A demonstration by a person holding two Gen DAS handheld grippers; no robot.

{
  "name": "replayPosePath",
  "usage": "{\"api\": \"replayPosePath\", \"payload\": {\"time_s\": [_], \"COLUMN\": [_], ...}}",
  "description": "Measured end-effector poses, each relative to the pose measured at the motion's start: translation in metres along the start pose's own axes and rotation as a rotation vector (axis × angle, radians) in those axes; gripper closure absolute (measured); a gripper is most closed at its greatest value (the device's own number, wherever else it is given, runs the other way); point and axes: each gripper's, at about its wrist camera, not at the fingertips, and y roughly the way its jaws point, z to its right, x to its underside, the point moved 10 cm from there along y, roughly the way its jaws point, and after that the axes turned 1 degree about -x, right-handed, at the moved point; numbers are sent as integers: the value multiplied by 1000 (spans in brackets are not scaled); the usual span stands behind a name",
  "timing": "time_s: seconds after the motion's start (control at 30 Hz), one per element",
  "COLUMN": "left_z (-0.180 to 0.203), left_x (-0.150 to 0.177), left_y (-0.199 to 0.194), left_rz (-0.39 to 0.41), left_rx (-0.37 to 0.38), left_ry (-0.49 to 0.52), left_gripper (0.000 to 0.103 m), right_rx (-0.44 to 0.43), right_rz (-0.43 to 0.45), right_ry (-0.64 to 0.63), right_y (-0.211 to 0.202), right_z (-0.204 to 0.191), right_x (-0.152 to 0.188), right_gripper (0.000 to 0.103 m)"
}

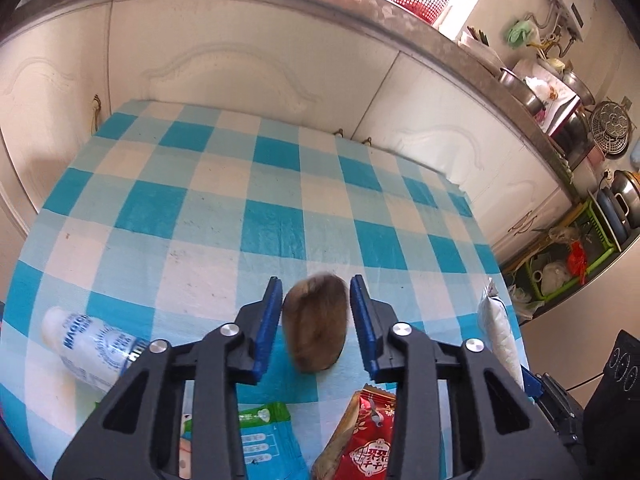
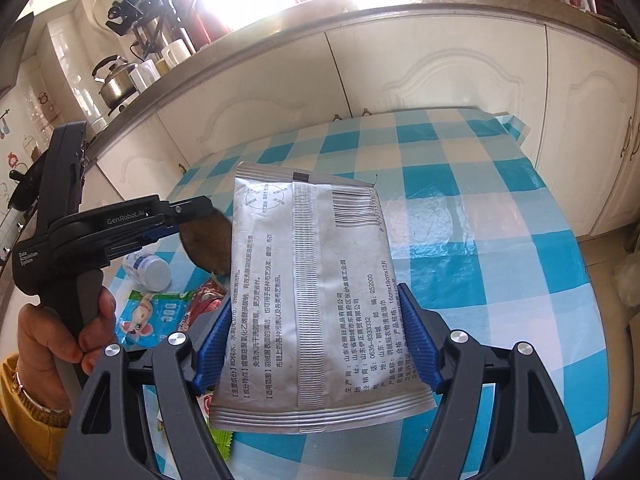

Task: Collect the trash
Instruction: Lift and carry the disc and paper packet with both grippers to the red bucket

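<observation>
Over the checked worktop (image 1: 280,184), the left claw (image 1: 316,312) stands wide around one brown shell (image 1: 316,320), the right claw (image 2: 316,344) clamps one silver packet (image 2: 312,280), while one bottle (image 1: 88,344) and two wrappers lie below.

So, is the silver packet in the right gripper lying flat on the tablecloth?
No, the silver packet is held between the fingers of the right gripper, lifted above the checked tablecloth.
</observation>
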Motion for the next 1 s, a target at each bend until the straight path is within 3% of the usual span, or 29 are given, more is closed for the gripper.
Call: {"api": "replayPosePath", "payload": {"time_s": [0.23, 0.3, 0.4, 0.83, 0.9, 1.0], "left_z": [-5, -9, -13, -6, -9, -10], "left_x": [5, 7, 8, 10, 13, 11], "left_y": [-1, 1, 4, 53, 63, 69], "left_rz": [-19, -25, -24, -105, -138, -123], "left_rx": [16, -4, -57, -206, -202, -226], "left_ry": [-25, -40, -32, 150, 138, 170], "left_gripper": [68, 47, 30, 17, 17, 15], "right_rx": [5, 8, 1, -36, -44, -53], "right_rz": [5, 2, -5, -20, -24, -34], "right_ry": [-4, -3, 2, 55, 71, 93], "right_y": [-4, -5, -6, 1, 3, 7], "right_z": [-4, -3, -2, 13, 17, 23], "right_x": [2, 3, 5, 12, 13, 15], "right_gripper": [28, 28, 28, 27, 26, 26]}}
